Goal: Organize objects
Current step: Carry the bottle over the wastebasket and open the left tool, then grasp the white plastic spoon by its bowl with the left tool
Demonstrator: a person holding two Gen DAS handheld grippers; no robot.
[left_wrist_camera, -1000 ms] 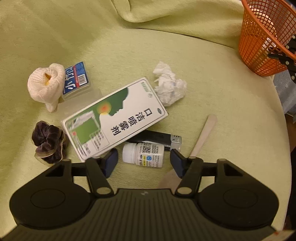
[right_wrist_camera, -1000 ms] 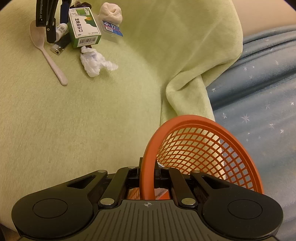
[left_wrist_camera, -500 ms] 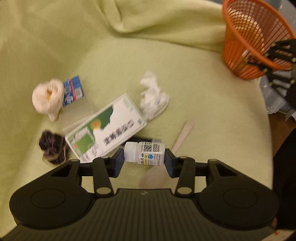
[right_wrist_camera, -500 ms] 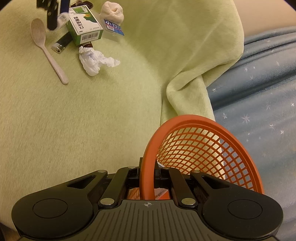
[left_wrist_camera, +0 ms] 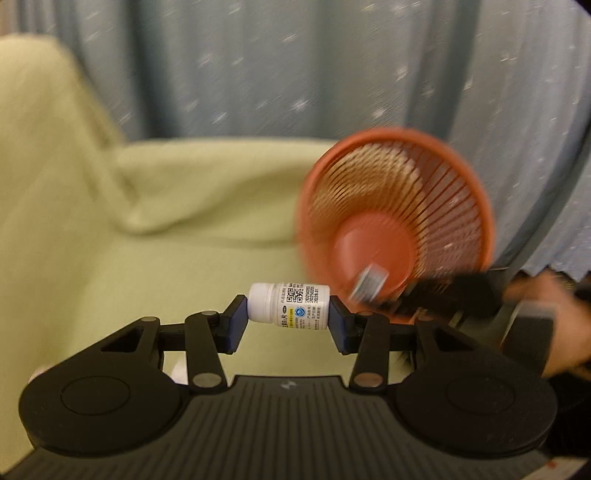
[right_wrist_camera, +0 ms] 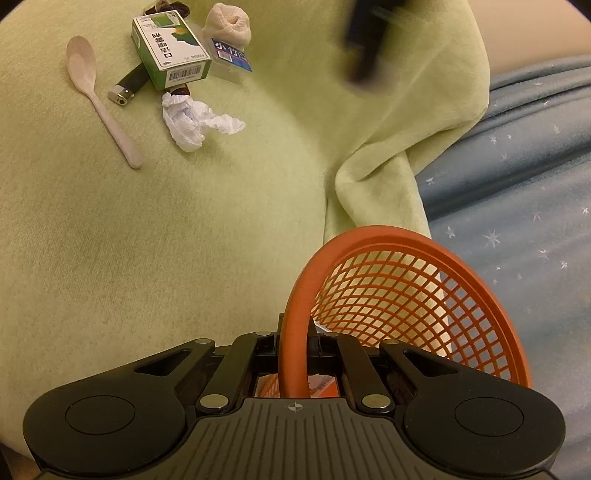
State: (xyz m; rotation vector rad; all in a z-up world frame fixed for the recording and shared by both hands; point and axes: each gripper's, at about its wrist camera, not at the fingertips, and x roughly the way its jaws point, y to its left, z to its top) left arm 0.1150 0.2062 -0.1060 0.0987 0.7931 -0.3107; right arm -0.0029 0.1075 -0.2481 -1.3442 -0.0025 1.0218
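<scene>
My left gripper [left_wrist_camera: 288,317] is shut on a small white pill bottle [left_wrist_camera: 290,305], held sideways in the air just left of the orange mesh basket [left_wrist_camera: 399,206], whose mouth faces me. The view is blurred. A small item [left_wrist_camera: 371,282] lies in the basket. My right gripper [right_wrist_camera: 293,354] is shut on the basket's rim [right_wrist_camera: 291,332] and holds it tilted. On the green cloth in the right wrist view lie a green-white box [right_wrist_camera: 170,48], a spoon [right_wrist_camera: 99,99], a lighter [right_wrist_camera: 127,86], crumpled tissue [right_wrist_camera: 192,122], a blue packet [right_wrist_camera: 232,59] and a white mesh ball [right_wrist_camera: 229,20].
The green blanket [right_wrist_camera: 184,221] covers the seat and folds at its right edge [right_wrist_camera: 369,177]. Blue starred fabric [right_wrist_camera: 517,184] lies to the right and hangs behind the basket [left_wrist_camera: 295,66]. A dark scrunchie [right_wrist_camera: 173,4] peeks behind the box.
My left gripper closed on the pill bottle, lifted it off the cloth and swung right and up toward the basket. The right gripper kept its hold on the basket rim.
</scene>
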